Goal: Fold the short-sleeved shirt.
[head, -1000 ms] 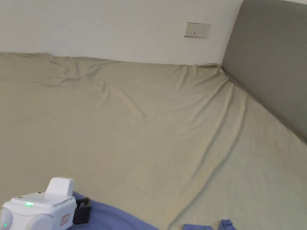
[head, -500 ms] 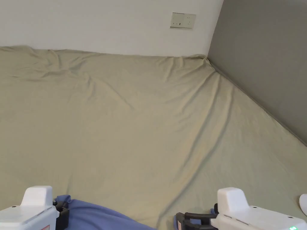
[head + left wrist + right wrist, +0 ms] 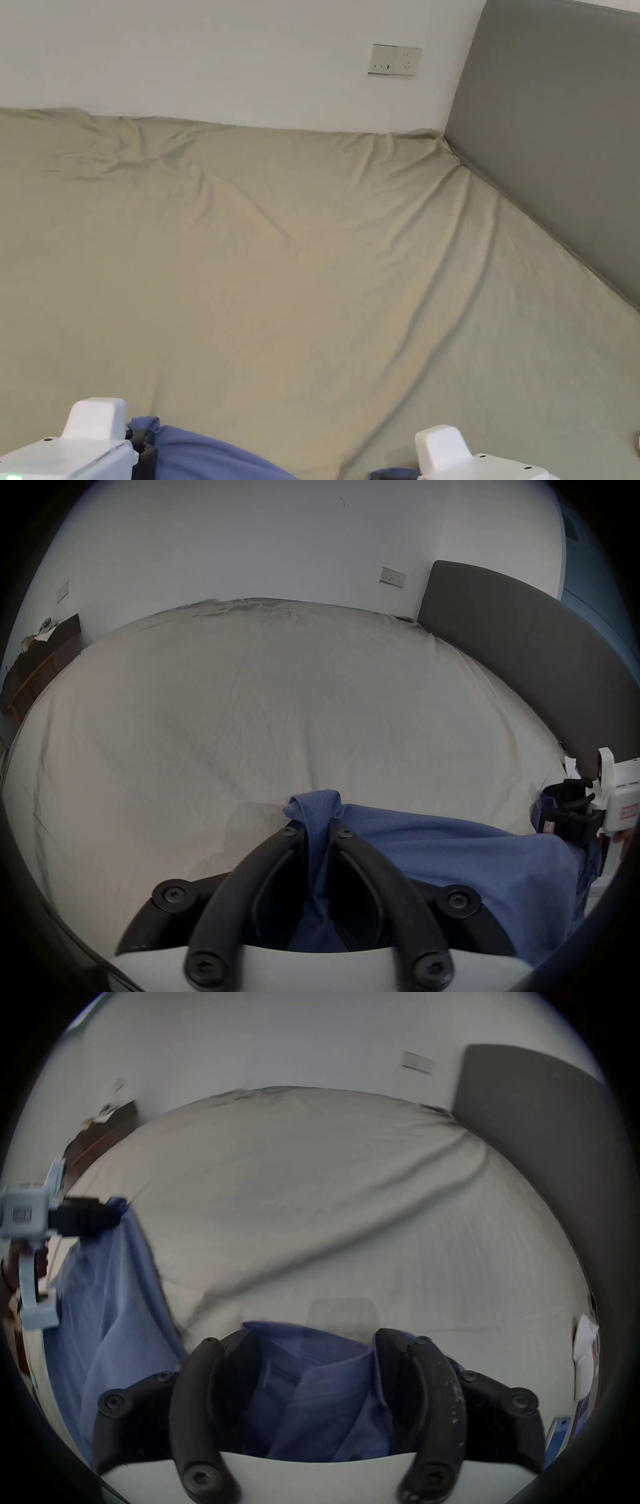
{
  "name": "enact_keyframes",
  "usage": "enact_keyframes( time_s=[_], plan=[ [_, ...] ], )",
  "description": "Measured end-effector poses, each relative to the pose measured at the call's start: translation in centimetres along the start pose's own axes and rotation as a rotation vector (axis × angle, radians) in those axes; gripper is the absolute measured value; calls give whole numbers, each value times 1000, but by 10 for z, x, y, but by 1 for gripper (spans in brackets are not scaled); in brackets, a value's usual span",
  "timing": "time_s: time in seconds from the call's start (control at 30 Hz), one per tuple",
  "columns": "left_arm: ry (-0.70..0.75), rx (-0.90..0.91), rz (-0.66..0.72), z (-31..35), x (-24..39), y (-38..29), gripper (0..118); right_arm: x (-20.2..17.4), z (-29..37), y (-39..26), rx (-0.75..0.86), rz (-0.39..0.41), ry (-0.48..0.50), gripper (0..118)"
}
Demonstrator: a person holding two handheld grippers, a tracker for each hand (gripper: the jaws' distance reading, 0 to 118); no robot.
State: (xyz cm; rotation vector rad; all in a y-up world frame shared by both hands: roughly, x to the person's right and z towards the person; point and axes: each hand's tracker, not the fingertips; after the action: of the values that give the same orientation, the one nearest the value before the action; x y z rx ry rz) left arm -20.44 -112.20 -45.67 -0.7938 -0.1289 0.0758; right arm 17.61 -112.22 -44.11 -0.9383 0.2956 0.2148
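Holding: left tongs clamped on a hem fold of the blue shirt.
Right tongs: jaws apart, shirt cloth bunched between them.
Shirt: stretched between the 2 tongs, above the bed.

Shirt cut by head view's lower edge; right gripper view motion-blurred.

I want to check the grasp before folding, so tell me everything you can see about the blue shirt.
The blue shirt looks like soft, thin cloth, crumpled and unfolded. It hangs near the edge of the beige bed sheet. The left gripper pinches a hemmed fold. The right gripper has cloth between its jaws, which stand apart.
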Motion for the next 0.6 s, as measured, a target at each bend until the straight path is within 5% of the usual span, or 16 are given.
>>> enact_keyframes(
  time_s=[0.03,0.07,0.1,0.23,0.37,0.6],
  plan=[
    [2,1,-2,0,0,0,11,6,1,1,-10,-48,14,59],
    [3,0,-1,0,0,0,11,10,8,5,-15,-76,7,23],
    [5,2,-3,1,0,0,11,12,14,5,-3,-89,-47,6],
    [33,-39,1,11,9,6,11,25,46,5,93,-224,-6,6],
    [-54,-59,79,36,0,12,11,36,85,15,156,-221,0,6],
    [-88,163,106,134,-23,62,10,44,183,45,409,-291,48,6]
  ],
)
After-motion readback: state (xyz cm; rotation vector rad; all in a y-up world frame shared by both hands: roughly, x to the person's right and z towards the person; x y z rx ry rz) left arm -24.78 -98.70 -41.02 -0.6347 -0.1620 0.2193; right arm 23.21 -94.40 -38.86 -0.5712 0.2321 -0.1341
